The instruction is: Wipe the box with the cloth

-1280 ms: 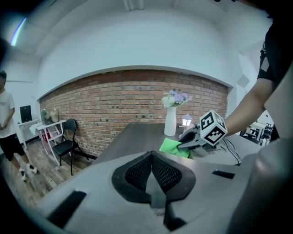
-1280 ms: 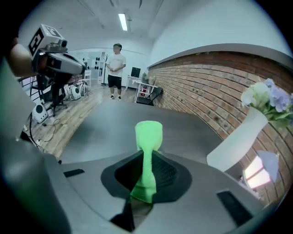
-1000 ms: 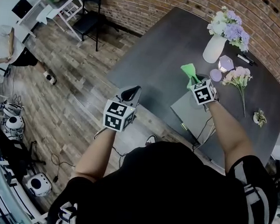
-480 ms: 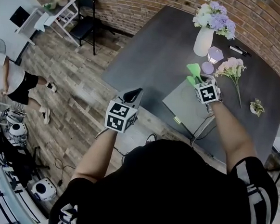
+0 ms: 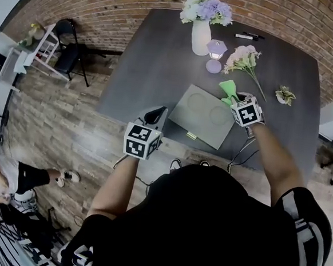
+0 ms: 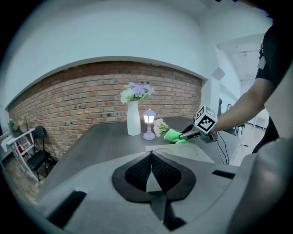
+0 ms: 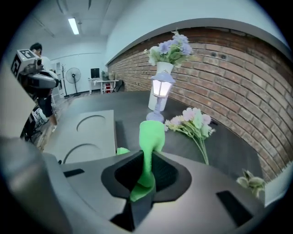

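Two circles [image 5: 196, 101] mark the box [image 5: 184, 121]; right gripper [image 5: 233, 98] pinches the cloth [image 5: 228, 87].

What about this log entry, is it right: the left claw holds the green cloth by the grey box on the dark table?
Not quite: the right claw, not the left, holds the green cloth, as the right gripper view shows. The cloth is by the grey box on the dark table; the left claw is shut on nothing.
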`<action>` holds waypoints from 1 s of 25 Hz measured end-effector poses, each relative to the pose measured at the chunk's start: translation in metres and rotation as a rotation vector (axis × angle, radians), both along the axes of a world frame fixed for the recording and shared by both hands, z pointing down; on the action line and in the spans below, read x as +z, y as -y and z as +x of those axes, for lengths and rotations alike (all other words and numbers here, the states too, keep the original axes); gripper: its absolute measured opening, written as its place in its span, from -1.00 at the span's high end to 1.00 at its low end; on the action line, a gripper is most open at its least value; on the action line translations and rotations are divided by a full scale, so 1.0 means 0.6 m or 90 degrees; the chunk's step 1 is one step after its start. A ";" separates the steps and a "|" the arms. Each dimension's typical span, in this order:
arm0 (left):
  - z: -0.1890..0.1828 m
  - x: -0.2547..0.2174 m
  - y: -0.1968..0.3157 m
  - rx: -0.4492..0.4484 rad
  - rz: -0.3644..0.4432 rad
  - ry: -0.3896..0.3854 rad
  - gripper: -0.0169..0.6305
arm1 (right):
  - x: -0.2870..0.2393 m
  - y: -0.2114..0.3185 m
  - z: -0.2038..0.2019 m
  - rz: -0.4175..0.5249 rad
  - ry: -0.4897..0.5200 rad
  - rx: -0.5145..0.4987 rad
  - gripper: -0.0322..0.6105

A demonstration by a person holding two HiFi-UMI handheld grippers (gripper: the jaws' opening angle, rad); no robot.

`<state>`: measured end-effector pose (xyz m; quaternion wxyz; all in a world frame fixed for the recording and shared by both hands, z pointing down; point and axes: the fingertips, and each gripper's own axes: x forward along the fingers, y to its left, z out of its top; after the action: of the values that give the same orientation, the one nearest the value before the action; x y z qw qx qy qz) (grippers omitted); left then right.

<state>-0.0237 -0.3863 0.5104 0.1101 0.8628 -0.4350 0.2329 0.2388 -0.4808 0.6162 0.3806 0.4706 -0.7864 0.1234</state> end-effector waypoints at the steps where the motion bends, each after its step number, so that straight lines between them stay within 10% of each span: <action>1: 0.016 0.002 0.003 0.015 -0.003 -0.004 0.93 | 0.004 -0.012 0.022 -0.005 0.001 0.022 0.74; 9: 0.122 0.016 0.015 0.130 -0.014 -0.024 0.93 | 0.005 -0.104 0.111 -0.018 0.049 0.148 0.74; 25: 0.102 0.025 0.014 0.212 -0.016 -0.047 0.93 | 0.038 -0.335 -0.051 -0.205 0.209 0.106 0.74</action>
<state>0.0378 -0.3944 0.5252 0.0965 0.9296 -0.2785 0.2211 0.2082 -0.2799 0.6392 0.3062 0.4405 -0.7665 0.3532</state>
